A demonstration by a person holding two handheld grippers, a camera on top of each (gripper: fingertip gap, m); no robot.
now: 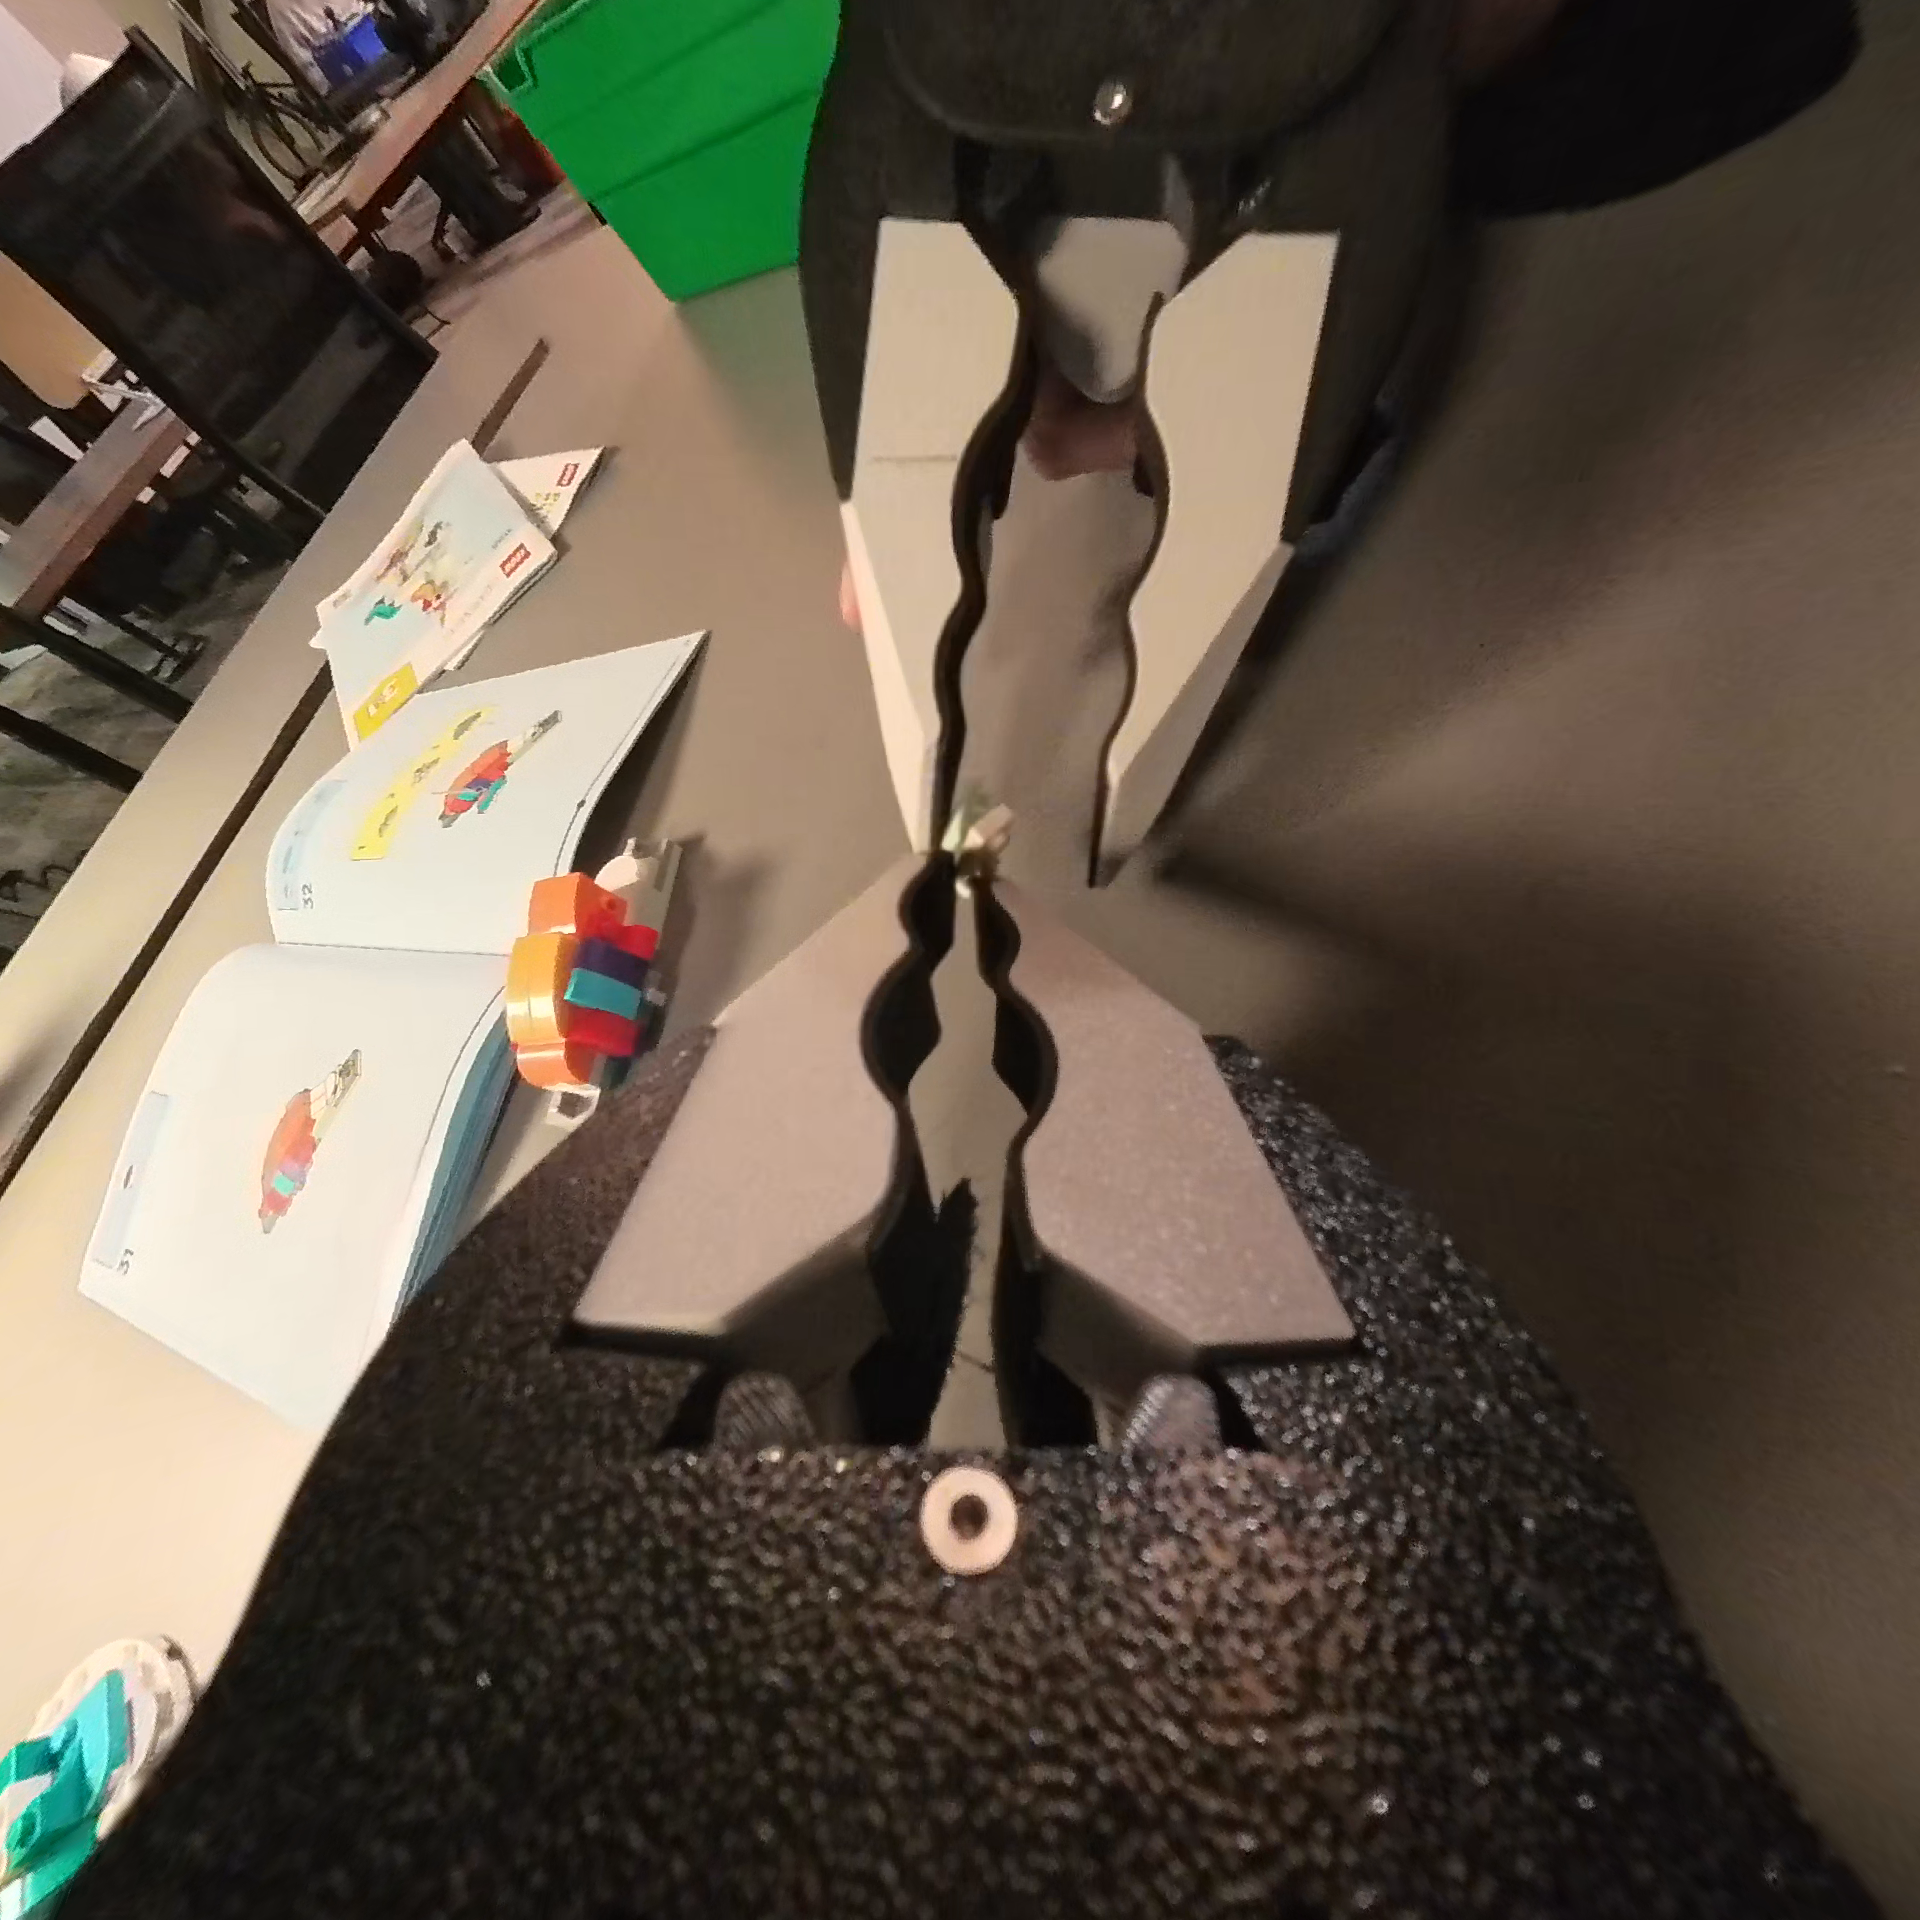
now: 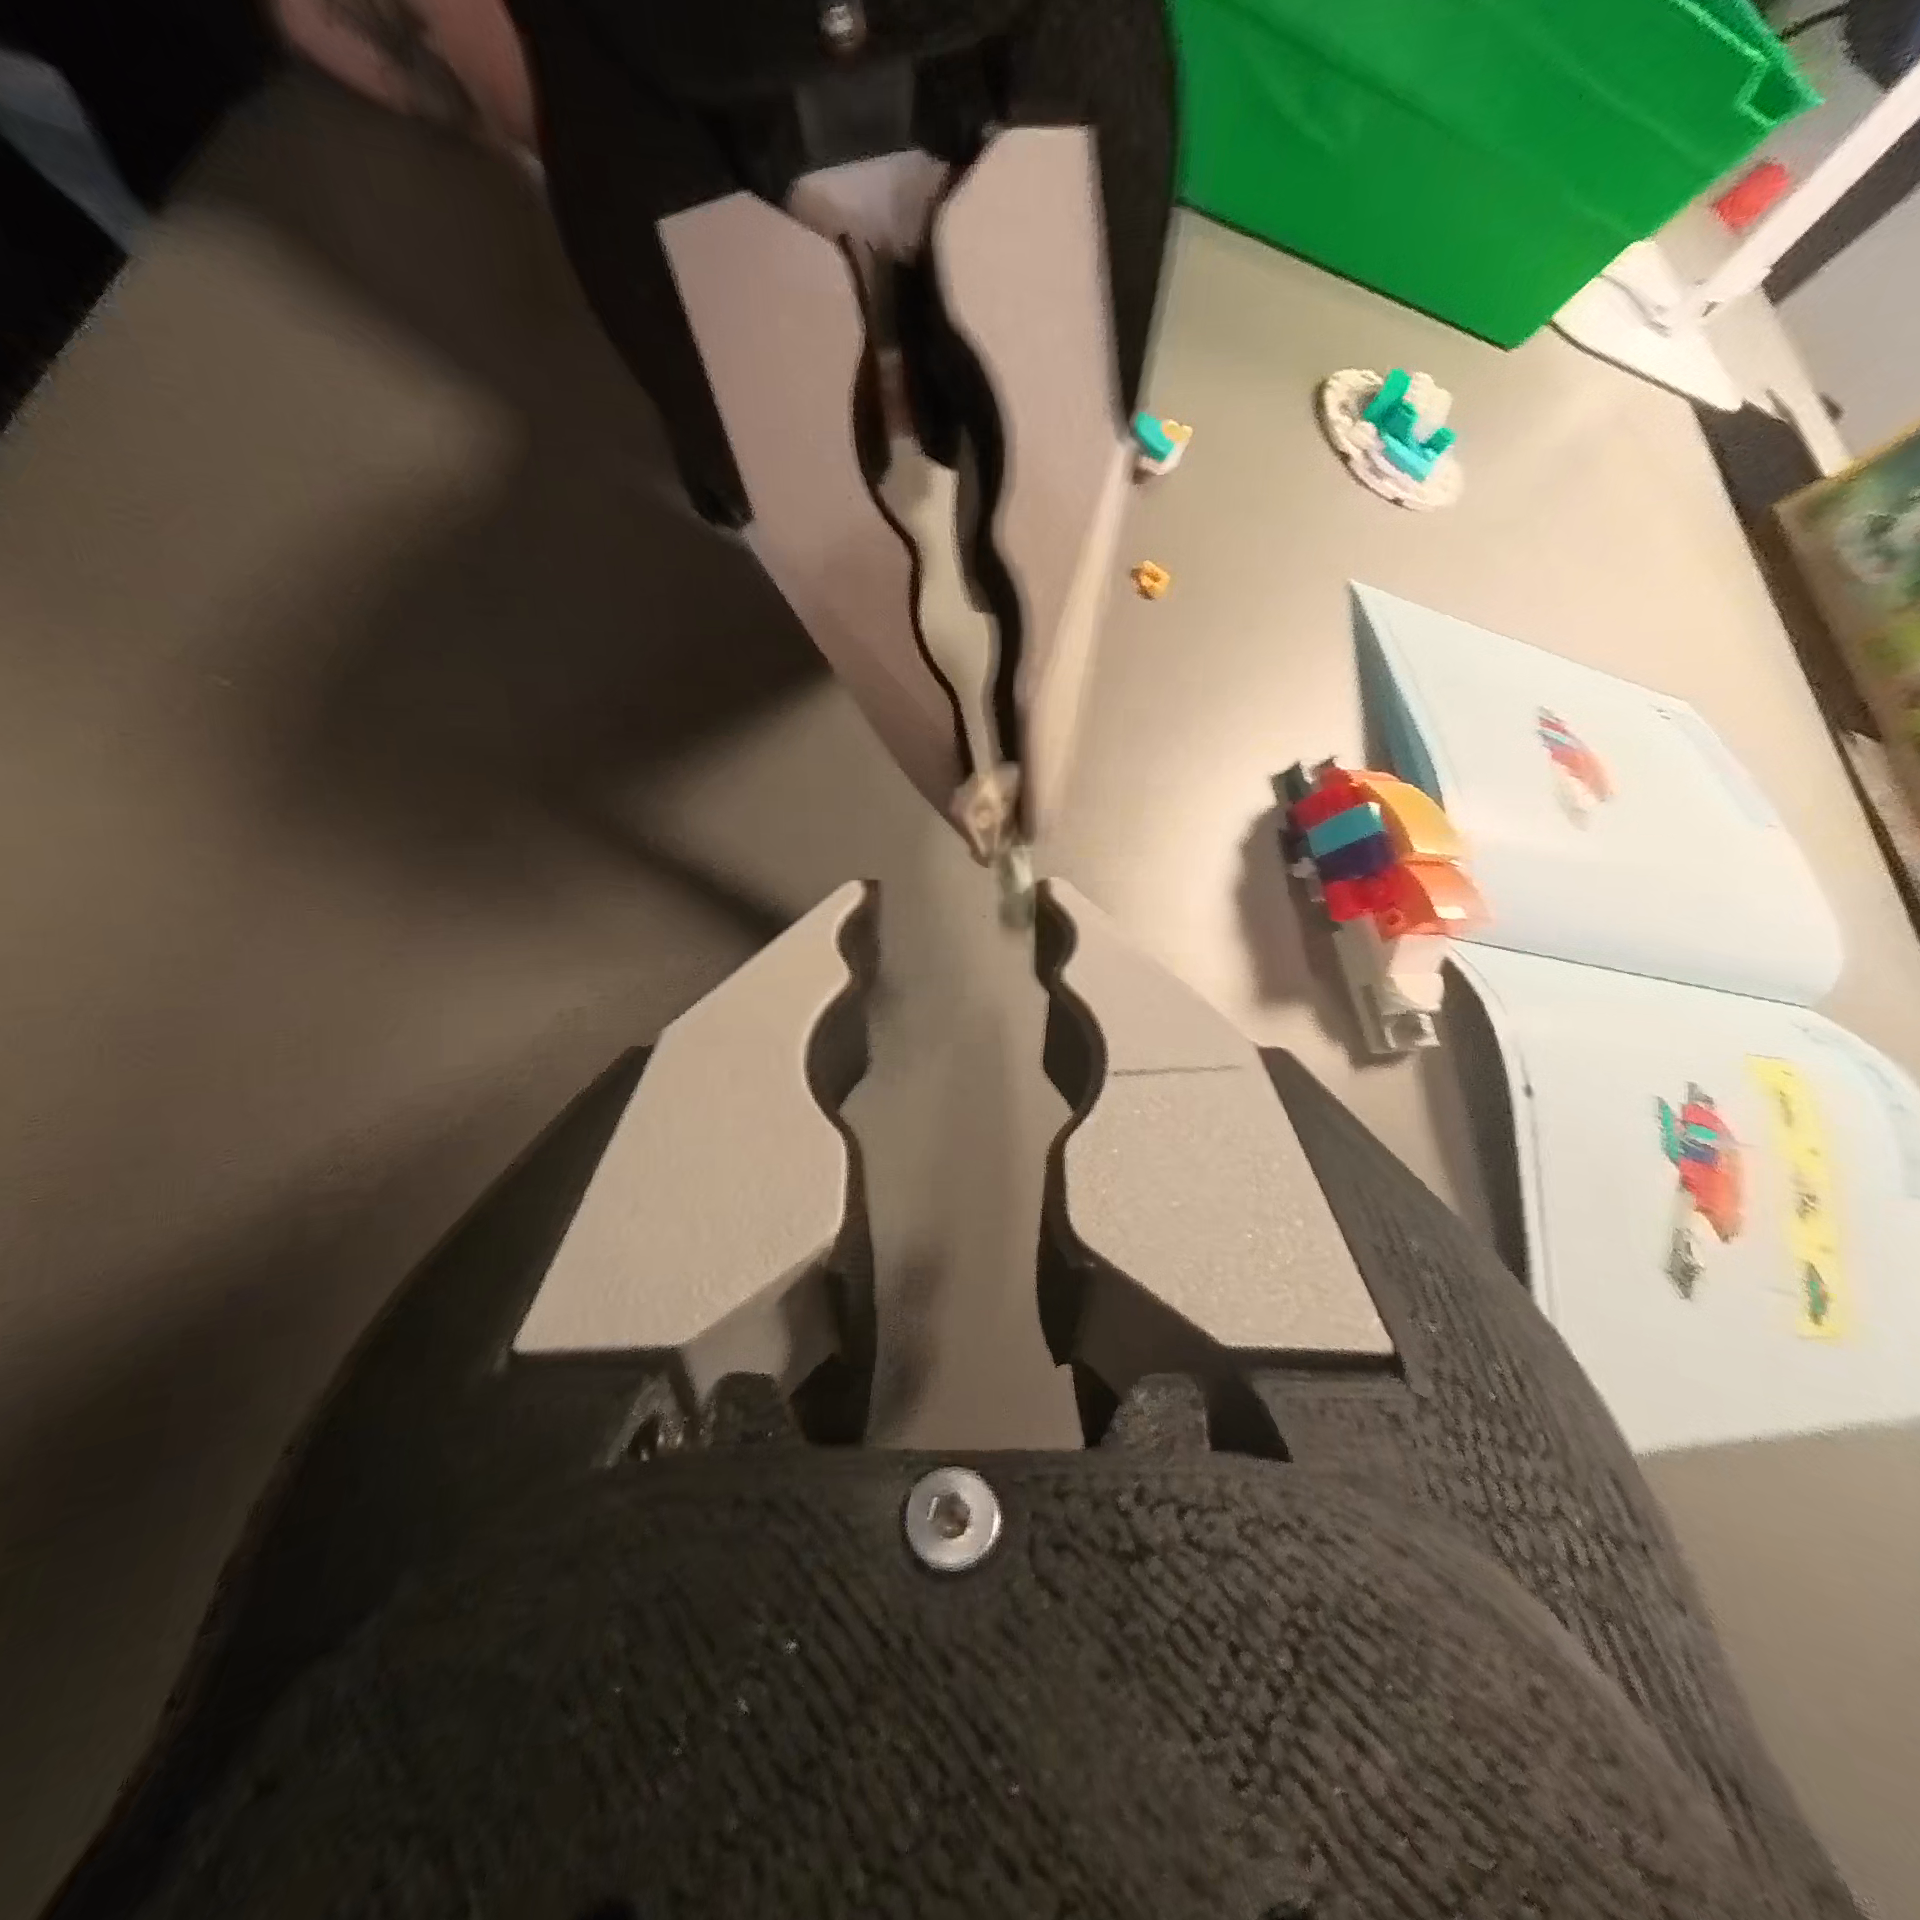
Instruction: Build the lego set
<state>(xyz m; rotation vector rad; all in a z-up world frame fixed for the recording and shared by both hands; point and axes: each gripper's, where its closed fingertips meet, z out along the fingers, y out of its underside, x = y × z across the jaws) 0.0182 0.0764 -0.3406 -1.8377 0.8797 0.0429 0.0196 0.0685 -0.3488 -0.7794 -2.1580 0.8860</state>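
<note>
My left gripper (image 1: 961, 873) is shut on a small pale lego piece (image 1: 977, 831), pinched at its fingertips above the grey table (image 1: 727, 468). My right gripper (image 2: 956, 899) faces it tip to tip and is open. Its fingertips stand on either side of the piece (image 2: 987, 816), and the lower end of the piece is close to the right-hand fingertip. I cannot tell whether they touch. In the left wrist view the right gripper (image 1: 1018, 852) comes in from above. In the right wrist view the left gripper (image 2: 992, 810) does the same. A part-built orange, red, blue and teal model (image 1: 582, 987) (image 2: 1371, 862) lies beside them.
An open instruction booklet (image 1: 364, 935) (image 2: 1610, 831) lies by the model, with more booklets (image 1: 457, 561) beyond. A round white plate with teal bricks (image 2: 1392, 436), a small teal and yellow piece (image 2: 1158, 442) and a tiny orange piece (image 2: 1150, 579) lie on the table. A green bin (image 2: 1455, 156) stands behind.
</note>
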